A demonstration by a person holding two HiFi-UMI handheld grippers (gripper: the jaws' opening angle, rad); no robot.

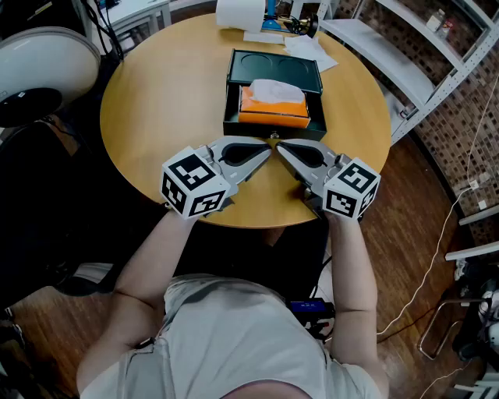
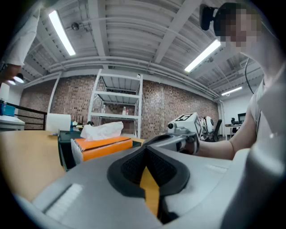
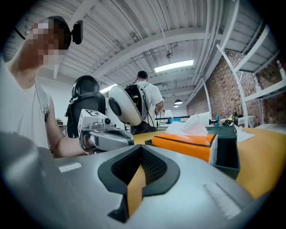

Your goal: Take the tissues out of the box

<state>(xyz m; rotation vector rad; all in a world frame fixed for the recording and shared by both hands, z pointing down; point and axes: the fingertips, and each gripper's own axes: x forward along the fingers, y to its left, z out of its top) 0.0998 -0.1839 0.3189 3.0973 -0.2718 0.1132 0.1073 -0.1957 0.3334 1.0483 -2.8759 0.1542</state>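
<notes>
A dark green box point(image 1: 234, 117) with its lid folded back stands at the middle of the round wooden table point(image 1: 164, 93). In it lies an orange tissue pack point(image 1: 273, 115) with a white tissue point(image 1: 274, 92) puffing out of the top. My left gripper point(image 1: 263, 150) and right gripper point(image 1: 284, 150) rest on the table just in front of the box, tips nearly touching each other, both shut and empty. The left gripper view shows the pack point(image 2: 105, 145) and tissue point(image 2: 103, 131) to the left of the shut jaws. In the right gripper view, pack point(image 3: 183, 145) and tissue point(image 3: 190, 127) lie to the right.
A white paper roll point(image 1: 242, 14) and loose papers point(image 1: 308, 51) lie at the table's far edge. A metal shelf point(image 1: 405, 54) stands at the right, a white rounded device point(image 1: 39, 66) at the left. Cables run over the wooden floor point(image 1: 437, 265). A person point(image 3: 147, 100) stands far back.
</notes>
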